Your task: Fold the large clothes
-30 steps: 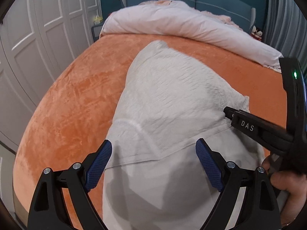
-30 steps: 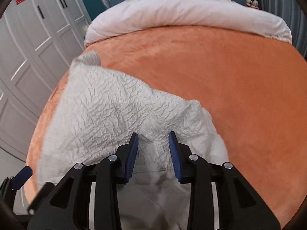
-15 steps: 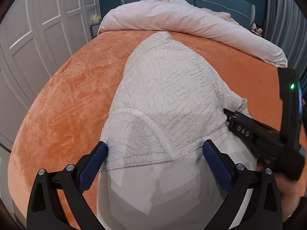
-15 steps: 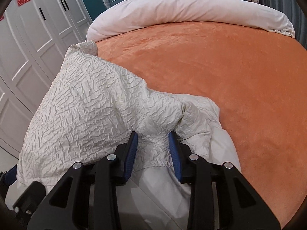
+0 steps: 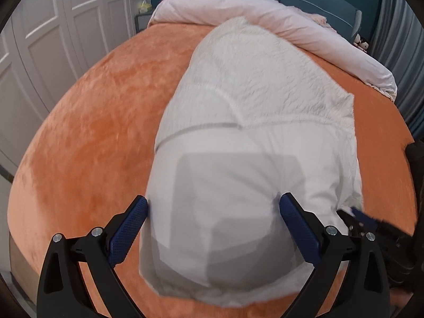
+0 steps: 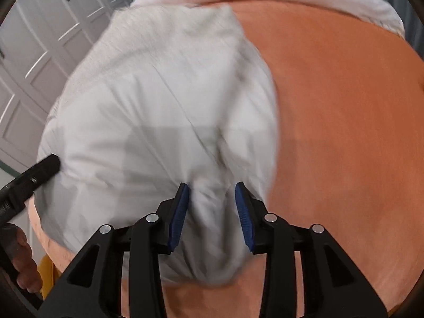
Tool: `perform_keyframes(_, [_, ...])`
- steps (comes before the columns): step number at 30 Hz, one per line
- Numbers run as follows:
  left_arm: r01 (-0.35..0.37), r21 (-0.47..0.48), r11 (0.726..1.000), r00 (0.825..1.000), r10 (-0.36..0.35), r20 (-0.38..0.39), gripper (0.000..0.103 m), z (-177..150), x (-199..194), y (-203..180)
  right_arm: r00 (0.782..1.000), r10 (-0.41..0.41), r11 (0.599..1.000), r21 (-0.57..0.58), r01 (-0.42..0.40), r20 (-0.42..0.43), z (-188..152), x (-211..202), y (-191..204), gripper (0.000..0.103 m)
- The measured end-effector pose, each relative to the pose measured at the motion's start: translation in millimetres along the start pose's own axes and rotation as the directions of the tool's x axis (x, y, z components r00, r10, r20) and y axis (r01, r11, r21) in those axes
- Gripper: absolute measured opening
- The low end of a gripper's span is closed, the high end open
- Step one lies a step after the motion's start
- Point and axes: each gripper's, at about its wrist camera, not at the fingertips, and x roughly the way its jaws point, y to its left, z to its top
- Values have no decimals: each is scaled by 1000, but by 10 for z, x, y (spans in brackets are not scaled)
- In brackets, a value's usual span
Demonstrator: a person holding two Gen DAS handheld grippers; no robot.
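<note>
Right wrist view shows the right gripper (image 6: pixel 212 206) part-closed with a bunch of the white garment (image 6: pixel 164 100) between its pads, the left gripper (image 5: pixel 212 217) spread wide astride it on the orange bed (image 5: pixel 87 122), one fold seemingly laid, more remaining.

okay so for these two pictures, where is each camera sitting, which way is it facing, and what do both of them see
Left wrist: on the left gripper, facing forward and down over the white garment on the orange bed; wide jaws straddle it; the right gripper shows at the right edge.
Right wrist: on the right gripper, facing down at the garment; fabric bunched between its jaws; the left gripper and left hand show at left.
Shared: garment, bed, white duvet, wardrobe doors.
</note>
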Motion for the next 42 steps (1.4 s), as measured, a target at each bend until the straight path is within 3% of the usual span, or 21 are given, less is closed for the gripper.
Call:
perform_keyframes(9, [-52, 37, 998, 998, 53, -16, 98, -340, -134, -86, 998, -48, 998, -46, 46, -48, -411, -98, 107, 35])
perform_keyframes(15, [-67, 33, 997, 997, 68, -32, 98, -470, -171, -48, 998, -33, 998, -47, 31, -58, -609, -148, 191, 35])
perform_keyframes(18, [-84, 44, 996, 996, 86, -37, 98, -516, -176, -51, 994, -68, 997, -38, 65, -81, -716, -141, 177, 53])
perform_keyframes(23, [-93, 53, 994, 995, 95, -41, 98, -613, -228, -68, 994, -53, 998, 30, 56, -101, -905, -218, 60, 52])
perform_keyframes(33, [-109, 60, 992, 986, 116, -121, 98, -966, -167, -131, 996, -80, 995, -63, 77, -38, -1368, -438, 460, 52])
perform_keyframes(35, [-118, 63, 991, 984, 125, -126, 98, -1011, -153, -136, 997, -77, 995, -67, 76, -17, -1395, -479, 513, 54])
perform_keyframes(39, [-123, 51, 991, 981, 129, -148, 98, -1111, -84, -124, 996, -87, 994, -61, 88, 27, -1325, -503, 580, 68])
perform_keyframes(42, [-122, 37, 992, 975, 127, -180, 98, -1202, 4, -112, 994, -104, 993, -54, 105, 23, -1297, -444, 524, 68])
